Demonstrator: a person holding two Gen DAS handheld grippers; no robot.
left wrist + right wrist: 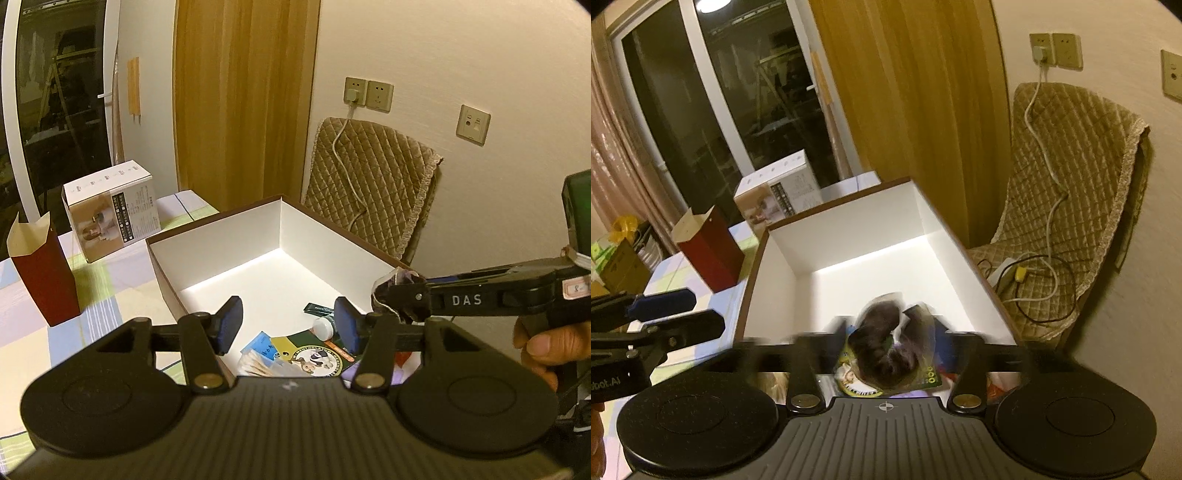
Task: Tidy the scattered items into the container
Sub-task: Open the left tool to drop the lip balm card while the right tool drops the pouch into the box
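Note:
A white-lined brown box (221, 229) stands on the table. On its floor lie a blue packet (264, 343), a white-capped bottle (323, 328), a dark green sachet (317, 308) and a green emblem card (314, 360). My left gripper (288, 325) hangs open over the box's near corner with nothing between its blue pads. My right gripper (890, 343) is over the box (849, 221), jaws blurred and wide apart. A dark bundle (886, 339) with a light cord sits between them, above the green card (931, 380). The left wrist view shows that gripper (395, 291) at the box's right rim.
A red paper bag (48, 280) and a white carton (110, 210) stand left of the box on the checked tablecloth (110, 295). A chair with a quilted cover (373, 177) and a trailing cable sits behind the box. A person's hand (543, 343) grips the right handle.

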